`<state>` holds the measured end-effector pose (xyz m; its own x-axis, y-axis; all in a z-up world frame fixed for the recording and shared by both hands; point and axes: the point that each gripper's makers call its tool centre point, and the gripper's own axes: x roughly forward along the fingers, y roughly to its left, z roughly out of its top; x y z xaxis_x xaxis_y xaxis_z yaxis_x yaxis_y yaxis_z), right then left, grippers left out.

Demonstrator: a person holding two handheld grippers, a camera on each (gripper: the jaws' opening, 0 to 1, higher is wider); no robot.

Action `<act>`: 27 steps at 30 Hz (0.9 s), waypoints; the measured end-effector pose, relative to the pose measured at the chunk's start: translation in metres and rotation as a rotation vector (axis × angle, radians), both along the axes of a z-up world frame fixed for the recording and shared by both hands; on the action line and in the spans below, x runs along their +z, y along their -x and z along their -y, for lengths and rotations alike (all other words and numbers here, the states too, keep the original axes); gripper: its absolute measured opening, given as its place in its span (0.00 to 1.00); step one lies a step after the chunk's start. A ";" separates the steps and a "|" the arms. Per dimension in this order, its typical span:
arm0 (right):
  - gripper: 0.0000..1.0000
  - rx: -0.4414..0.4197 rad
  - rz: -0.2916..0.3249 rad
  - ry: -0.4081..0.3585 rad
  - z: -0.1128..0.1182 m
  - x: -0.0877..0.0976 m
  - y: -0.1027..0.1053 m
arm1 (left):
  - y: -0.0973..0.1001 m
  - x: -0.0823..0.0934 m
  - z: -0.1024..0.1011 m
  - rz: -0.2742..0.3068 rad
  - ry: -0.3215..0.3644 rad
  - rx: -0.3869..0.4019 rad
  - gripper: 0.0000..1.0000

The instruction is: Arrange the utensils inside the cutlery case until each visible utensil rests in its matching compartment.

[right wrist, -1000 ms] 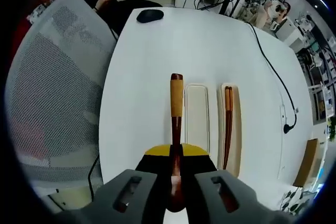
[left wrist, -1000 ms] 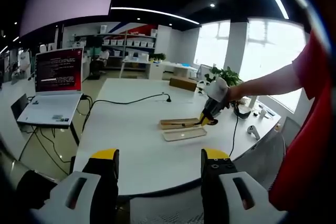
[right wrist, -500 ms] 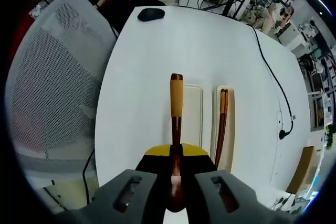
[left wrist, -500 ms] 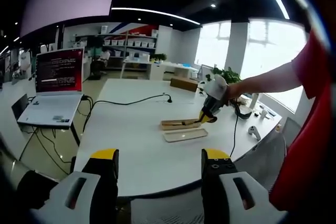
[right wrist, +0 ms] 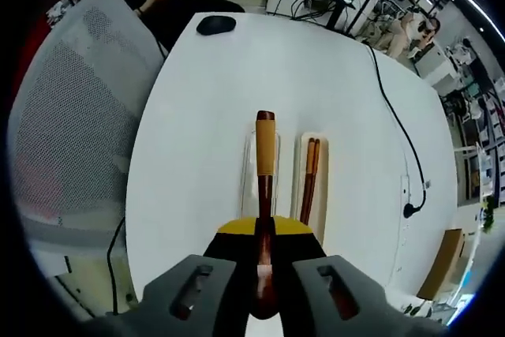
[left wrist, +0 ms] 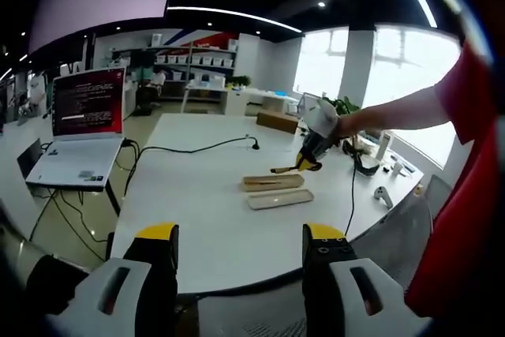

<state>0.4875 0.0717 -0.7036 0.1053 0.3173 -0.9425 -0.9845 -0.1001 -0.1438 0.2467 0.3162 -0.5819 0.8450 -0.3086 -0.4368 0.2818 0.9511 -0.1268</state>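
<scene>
My right gripper (right wrist: 265, 230) is shut on a dark wooden utensil (right wrist: 265, 155) with a yellow band, whose handle points away from me. It hangs above the table, over the pale empty case half (right wrist: 249, 170). Beside that half lies the other case half (right wrist: 318, 165) with brown chopsticks (right wrist: 308, 179) in it. In the left gripper view, the right gripper (left wrist: 314, 125) holds the utensil (left wrist: 286, 168) above both halves, the wooden one (left wrist: 272, 182) and the pale one (left wrist: 278, 199). My left gripper (left wrist: 241, 234) stands open at the table's near edge, holding nothing.
An open laptop (left wrist: 83, 128) sits on a side desk at left. A black cable (left wrist: 189, 150) with a plug crosses the white table (left wrist: 197, 211). A black mouse (right wrist: 215, 25) lies near the table edge, by a grey mesh chair (right wrist: 67, 116). A person's sleeve (left wrist: 465, 179) is at right.
My right gripper has risen with the utensil and now hangs over the pale case half instead of beside it. The left gripper has stayed put.
</scene>
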 end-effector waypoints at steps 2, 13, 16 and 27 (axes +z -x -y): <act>0.01 0.005 0.000 0.003 -0.001 0.001 -0.003 | -0.001 -0.001 -0.002 -0.003 -0.004 0.004 0.65; 0.01 0.045 0.012 0.032 0.003 0.015 -0.020 | -0.009 -0.004 -0.006 -0.013 0.029 0.026 0.65; 0.01 0.044 0.017 0.020 0.001 0.020 -0.026 | -0.012 0.001 -0.005 0.027 0.004 -0.001 0.59; 0.01 0.033 0.018 0.018 -0.002 0.028 -0.050 | -0.019 0.011 0.002 0.061 0.039 -0.028 0.66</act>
